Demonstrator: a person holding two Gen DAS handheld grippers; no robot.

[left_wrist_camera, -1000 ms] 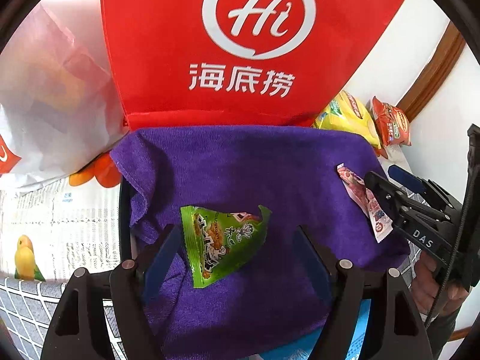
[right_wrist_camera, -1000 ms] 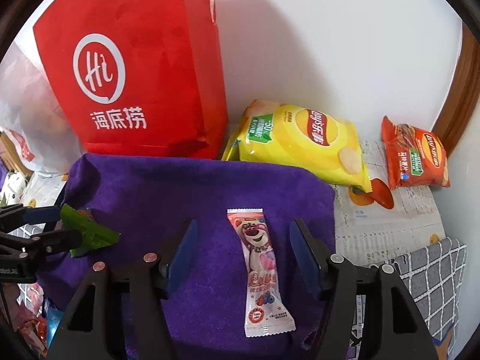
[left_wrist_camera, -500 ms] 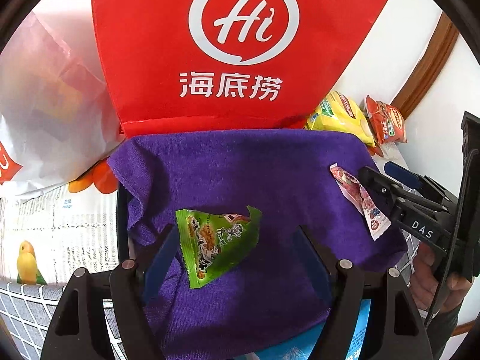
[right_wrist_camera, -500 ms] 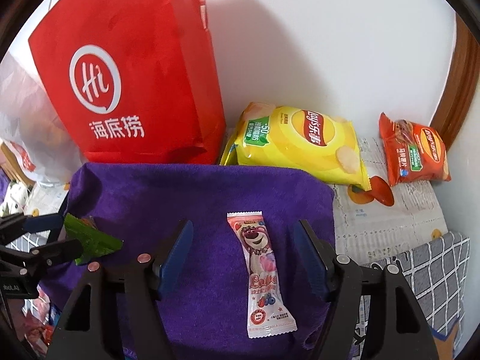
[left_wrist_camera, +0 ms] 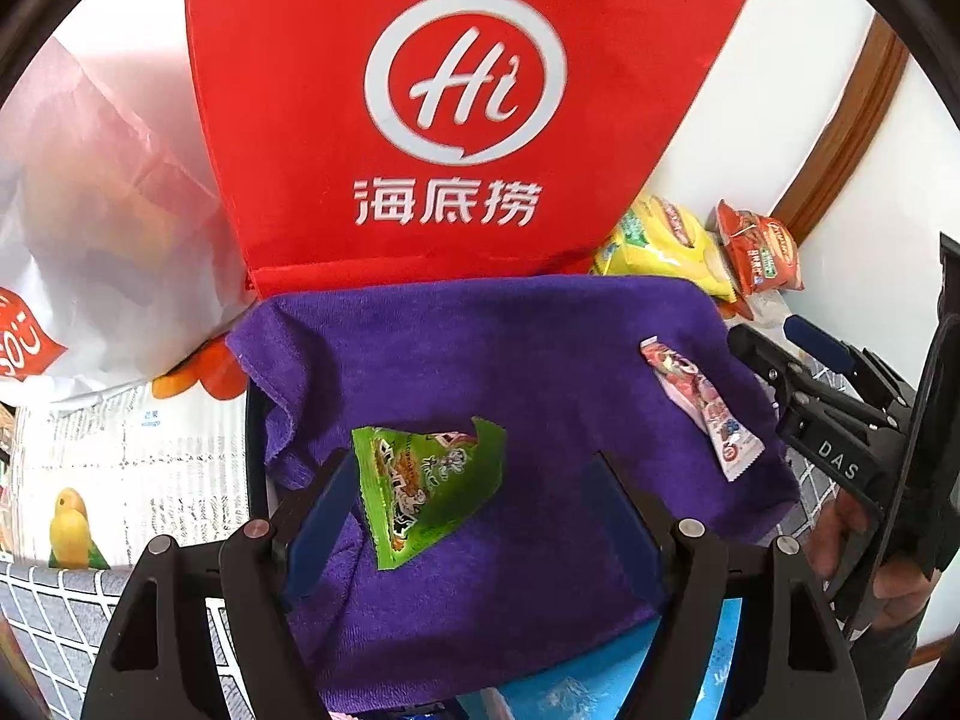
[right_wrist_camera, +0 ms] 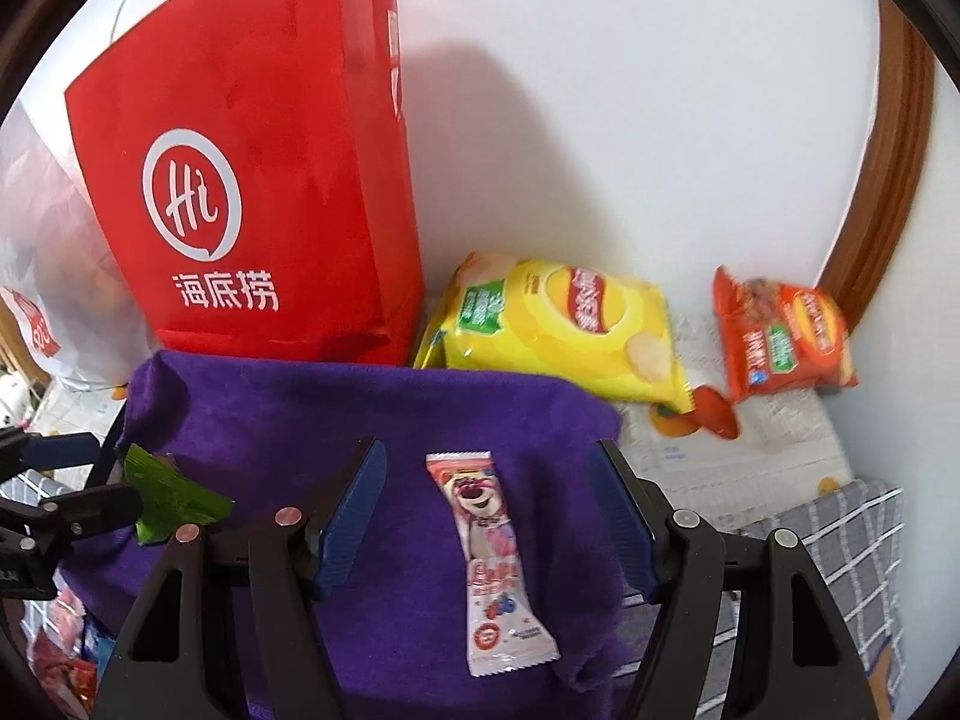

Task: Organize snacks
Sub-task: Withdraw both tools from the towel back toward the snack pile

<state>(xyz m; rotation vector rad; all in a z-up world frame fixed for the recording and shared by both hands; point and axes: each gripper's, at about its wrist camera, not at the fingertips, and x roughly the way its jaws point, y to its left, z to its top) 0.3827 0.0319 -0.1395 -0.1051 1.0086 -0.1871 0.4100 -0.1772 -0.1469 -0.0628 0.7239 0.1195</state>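
A purple towel (left_wrist_camera: 480,360) covers a raised box. A green triangular snack packet (left_wrist_camera: 429,492) lies on it between the fingers of my left gripper (left_wrist_camera: 471,516), which is open and does not press on it. A pink bear-print snack bar (right_wrist_camera: 489,546) lies lengthwise on the towel (right_wrist_camera: 360,408) between the fingers of my right gripper (right_wrist_camera: 489,516), also open and clear of the wrapper. In the left wrist view the right gripper (left_wrist_camera: 774,336) comes in from the right beside the bar (left_wrist_camera: 699,408). In the right wrist view the left gripper (right_wrist_camera: 111,474) is at the green packet (right_wrist_camera: 174,495).
A tall red bag (left_wrist_camera: 450,120) with a white logo stands behind the towel. A yellow chips bag (right_wrist_camera: 564,324) and an orange snack pack (right_wrist_camera: 780,336) lie by the wall on the right. A white plastic bag (left_wrist_camera: 90,210) sits on the left, and a checked cloth (right_wrist_camera: 840,540) at the front right.
The right gripper's jaws have spread a little wider around the pink bar, and its view has tipped slightly. The left gripper and both snacks have stayed in place.
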